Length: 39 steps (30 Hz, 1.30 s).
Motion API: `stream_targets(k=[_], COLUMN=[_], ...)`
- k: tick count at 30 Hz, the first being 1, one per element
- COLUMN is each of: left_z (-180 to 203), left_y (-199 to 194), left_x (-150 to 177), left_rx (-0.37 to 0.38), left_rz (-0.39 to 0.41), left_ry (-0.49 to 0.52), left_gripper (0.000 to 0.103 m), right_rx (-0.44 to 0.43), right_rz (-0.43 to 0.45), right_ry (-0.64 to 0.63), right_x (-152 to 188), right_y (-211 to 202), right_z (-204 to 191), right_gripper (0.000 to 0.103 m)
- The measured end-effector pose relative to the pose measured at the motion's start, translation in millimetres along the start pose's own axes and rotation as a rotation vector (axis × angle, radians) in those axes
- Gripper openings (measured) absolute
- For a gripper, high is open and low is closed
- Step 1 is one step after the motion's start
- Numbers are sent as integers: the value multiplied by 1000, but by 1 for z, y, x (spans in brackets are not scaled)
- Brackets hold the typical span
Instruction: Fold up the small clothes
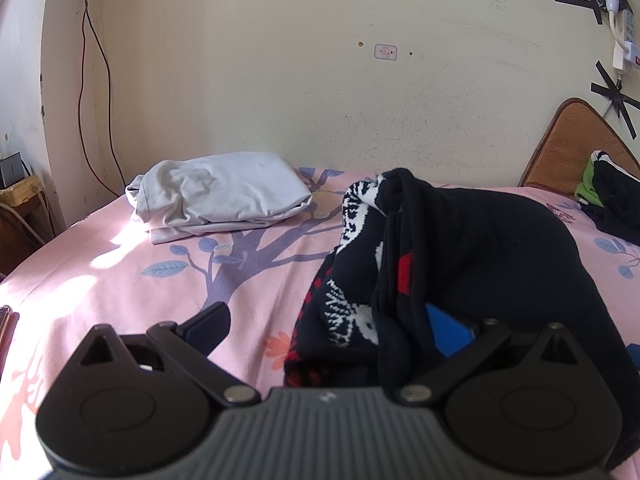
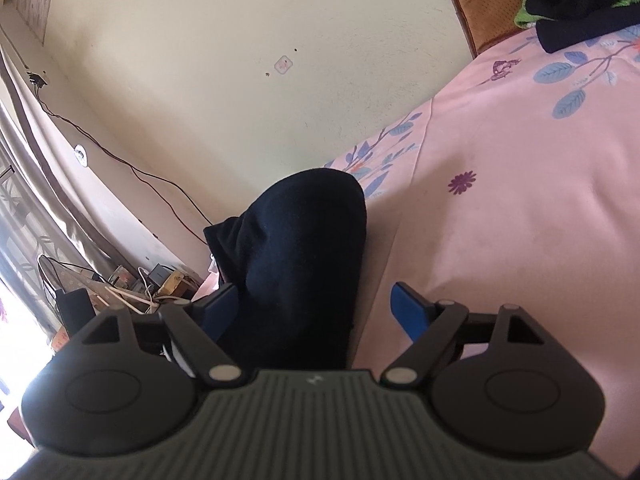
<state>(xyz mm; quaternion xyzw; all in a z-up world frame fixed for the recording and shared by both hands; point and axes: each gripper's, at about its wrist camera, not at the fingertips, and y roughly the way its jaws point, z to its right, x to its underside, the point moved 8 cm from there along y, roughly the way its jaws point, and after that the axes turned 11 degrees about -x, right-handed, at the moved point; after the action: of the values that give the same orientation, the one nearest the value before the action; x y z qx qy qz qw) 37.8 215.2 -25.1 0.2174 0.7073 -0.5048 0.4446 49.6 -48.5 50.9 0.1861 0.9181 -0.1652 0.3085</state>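
Two grippers frame one dark garment: the left gripper (image 1: 332,320) has its jaws spread wide, the black patterned sweater (image 1: 460,256) bunched between them, its folds draped over the blue pad at 3 o'clock, though no pinch is visible. The right gripper (image 2: 316,308) also stands wide apart, the sweater's plain black part (image 2: 304,248) lying loose between its fingers, touching neither pad firmly. The sweater's long axis runs from 6 toward 12 o'clock on the pink floral bedsheet (image 1: 160,280). One folded white garment (image 1: 220,196) lies at 11 o'clock, one black-and-green pile (image 1: 608,196) at 2 o'clock.
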Motion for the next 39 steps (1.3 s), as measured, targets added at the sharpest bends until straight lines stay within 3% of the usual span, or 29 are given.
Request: stream_targets(k=[39], left_z=[0], left_y=[-4], left_x=[1], left_rx=[-5], left_rz=[22], left_ry=[8], left_gripper=[103], right_rx=[90], right_rz=[-27], right_ry=[-81], right_x=[8], right_y=[8], right_z=[-6], right_gripper=[92])
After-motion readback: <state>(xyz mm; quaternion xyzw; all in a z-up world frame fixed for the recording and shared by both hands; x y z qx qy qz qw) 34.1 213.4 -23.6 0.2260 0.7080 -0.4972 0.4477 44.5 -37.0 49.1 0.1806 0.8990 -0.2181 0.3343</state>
